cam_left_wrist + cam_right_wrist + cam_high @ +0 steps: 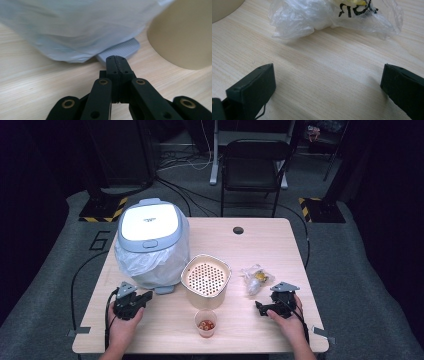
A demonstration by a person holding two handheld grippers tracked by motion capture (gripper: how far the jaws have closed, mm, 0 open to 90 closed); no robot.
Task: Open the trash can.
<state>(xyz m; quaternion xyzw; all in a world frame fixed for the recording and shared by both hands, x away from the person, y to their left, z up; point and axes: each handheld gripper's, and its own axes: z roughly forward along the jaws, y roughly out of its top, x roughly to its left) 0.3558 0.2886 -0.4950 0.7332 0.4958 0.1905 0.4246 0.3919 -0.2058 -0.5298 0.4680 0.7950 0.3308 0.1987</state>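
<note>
Status: I have the left gripper (117, 61) with its jaws pressed together on nothing, pointed at the pedal (120, 51) at the foot of the bin (150, 222). The tips sit just short of the pedal, not touching. The lid (149, 222) is down, and the liner (75, 27) bulges over the bin's sides. My right gripper (328, 80) has its jaws wide apart over bare table (317, 70), near the crumpled wrapper (332, 15) but clear of it. The wrapper lies right of the strainer (206, 278); the cup (205, 322) stands at the near edge. Judgement: disposal has not started. Remaining steps are to press the pedal, grip the wrapper and drop it in the bin.
</note>
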